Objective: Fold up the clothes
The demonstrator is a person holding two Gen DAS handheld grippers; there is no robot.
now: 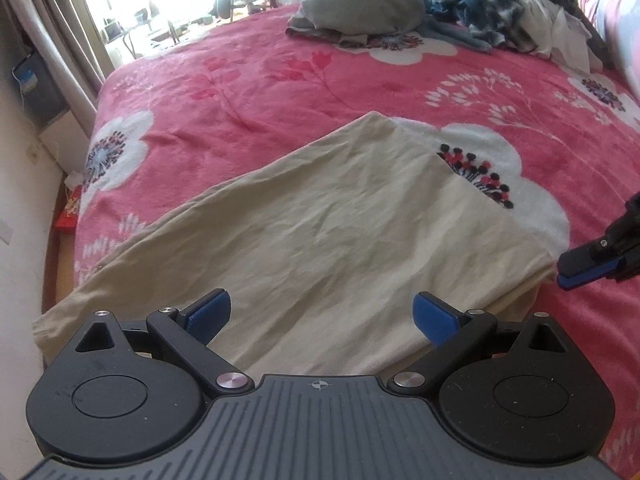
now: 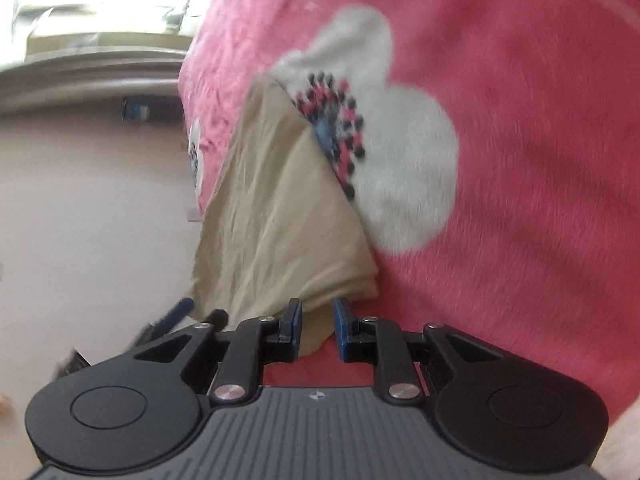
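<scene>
Jaws apart, left gripper (image 1: 322,318) wide and right gripper (image 2: 318,326) narrowly astride, not pinching, cloth (image 1: 332,240) corner on bed (image 1: 280,92); mid-fold, next regrasp edges.

Left gripper (image 1: 322,318) tilting steeply downward near the bed's near edge, jaws standing wide apart, blue pads (image 1: 210,314) touching nothing. Right gripper (image 2: 318,326) pointing less steeply, rolled to one side, jaws parted by only a narrow gap, pads pressing nothing; showing in the left wrist view at the right edge (image 1: 576,274), fingertips aimed leftward.
</scene>
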